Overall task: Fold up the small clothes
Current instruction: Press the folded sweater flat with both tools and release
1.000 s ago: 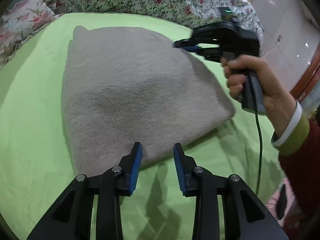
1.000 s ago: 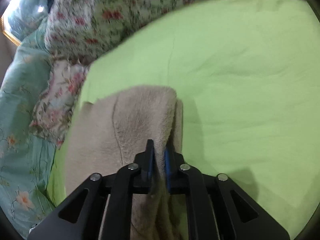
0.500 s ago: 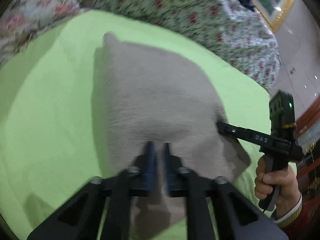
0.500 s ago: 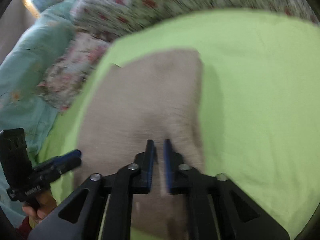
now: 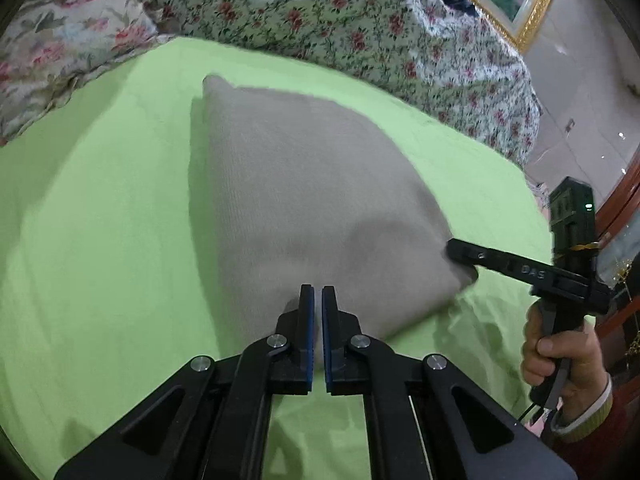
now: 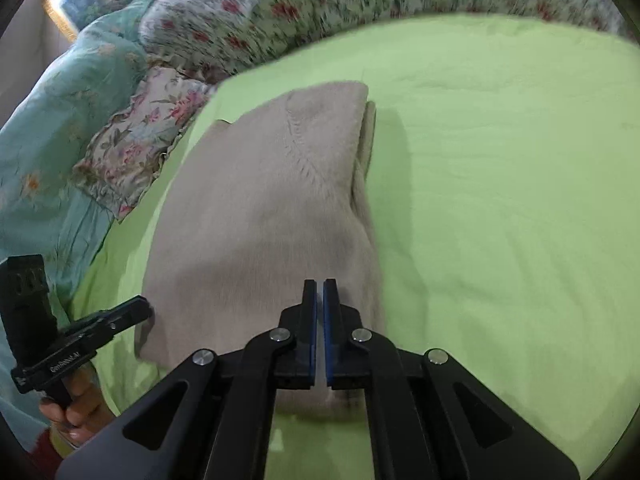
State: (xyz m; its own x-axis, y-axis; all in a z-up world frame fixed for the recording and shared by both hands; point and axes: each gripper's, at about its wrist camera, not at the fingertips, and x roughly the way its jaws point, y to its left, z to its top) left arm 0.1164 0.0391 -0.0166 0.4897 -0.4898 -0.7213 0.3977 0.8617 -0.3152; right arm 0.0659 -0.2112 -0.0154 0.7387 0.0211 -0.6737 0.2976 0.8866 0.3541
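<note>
A folded beige knit garment [image 5: 304, 200] lies on the green sheet [image 5: 100, 240]; it also shows in the right wrist view [image 6: 264, 216]. My left gripper [image 5: 317, 292] is shut on the garment's near edge. My right gripper [image 6: 319, 286] is shut on the garment's other near corner. In the left wrist view the right gripper [image 5: 456, 248] touches the garment's right corner. In the right wrist view the left gripper [image 6: 140, 308] sits at the garment's left corner.
Floral bedding [image 5: 360, 20] and a floral pillow [image 5: 60, 52] border the far side of the sheet. A teal quilt [image 6: 60, 120] lies at the left in the right wrist view. Floor and a wooden frame [image 5: 624, 200] are at the right.
My left gripper went from open in front of the garment to shut on its near edge. My right gripper came down to the garment's corner and stays shut on it.
</note>
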